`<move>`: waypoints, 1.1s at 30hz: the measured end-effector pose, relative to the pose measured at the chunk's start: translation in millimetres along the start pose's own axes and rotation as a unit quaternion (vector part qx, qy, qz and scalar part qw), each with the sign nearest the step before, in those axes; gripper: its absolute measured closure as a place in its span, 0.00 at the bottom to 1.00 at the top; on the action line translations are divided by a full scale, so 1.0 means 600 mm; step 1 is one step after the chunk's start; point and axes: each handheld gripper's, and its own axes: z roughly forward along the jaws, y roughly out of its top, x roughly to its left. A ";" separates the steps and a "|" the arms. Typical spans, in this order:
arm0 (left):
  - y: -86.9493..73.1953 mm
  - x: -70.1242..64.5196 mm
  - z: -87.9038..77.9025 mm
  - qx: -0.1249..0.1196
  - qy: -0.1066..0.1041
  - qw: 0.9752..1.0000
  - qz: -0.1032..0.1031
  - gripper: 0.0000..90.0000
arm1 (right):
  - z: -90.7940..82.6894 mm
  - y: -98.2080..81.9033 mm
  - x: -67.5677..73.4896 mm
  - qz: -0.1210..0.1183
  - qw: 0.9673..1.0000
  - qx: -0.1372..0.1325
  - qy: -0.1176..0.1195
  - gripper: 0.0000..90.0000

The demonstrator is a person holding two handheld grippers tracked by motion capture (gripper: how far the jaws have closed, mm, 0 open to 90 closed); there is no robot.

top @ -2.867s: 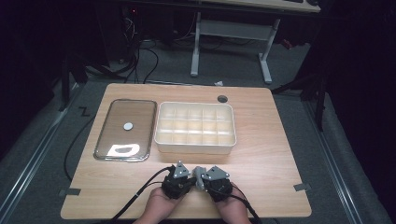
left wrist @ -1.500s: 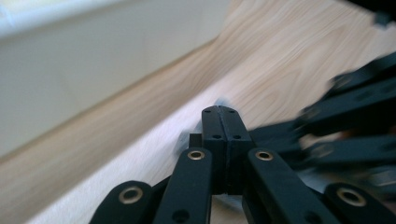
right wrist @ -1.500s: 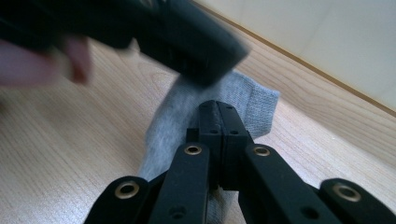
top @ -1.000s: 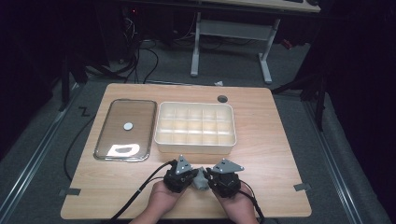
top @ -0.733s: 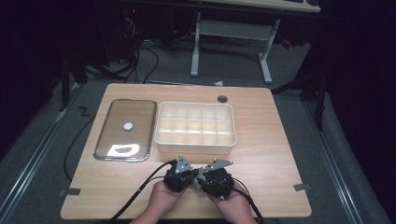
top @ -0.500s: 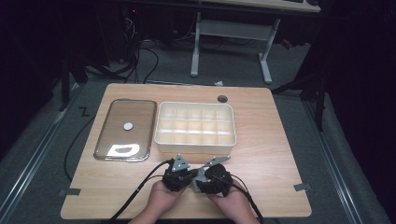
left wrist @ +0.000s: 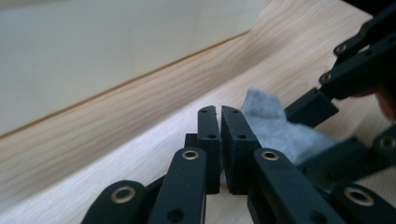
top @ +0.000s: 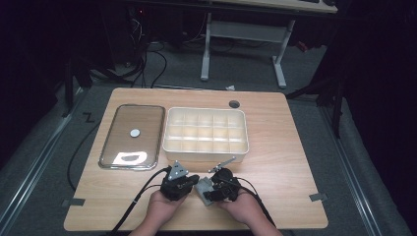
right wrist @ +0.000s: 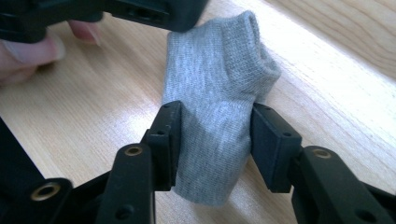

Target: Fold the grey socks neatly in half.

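The table carries a lid on its left half and a divided box just to the right of it, the two lying side by side. A round hole sits in the tabletop behind the box. In front of the box, at the near edge, the left gripper lies left of the right gripper. A sock lies on the tabletop between the right gripper's jaws.

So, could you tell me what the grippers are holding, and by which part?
The right gripper clasps the folded grey sock across its middle, fingers on both sides. The left gripper is shut, holding nothing.
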 end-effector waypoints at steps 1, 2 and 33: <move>-0.003 0.000 -0.002 0.003 0.005 1.000 0.005 0.97 | 0.000 0.002 0.001 -0.001 1.000 0.004 0.001 0.65; -0.006 -0.001 -0.003 0.008 0.009 1.000 0.010 0.97 | 0.000 0.004 0.001 -0.012 1.000 0.007 -0.001 0.65; -0.054 0.068 -0.099 -0.026 0.084 0.996 0.012 0.71 | -0.023 0.032 -0.001 -0.057 0.998 0.038 0.004 0.80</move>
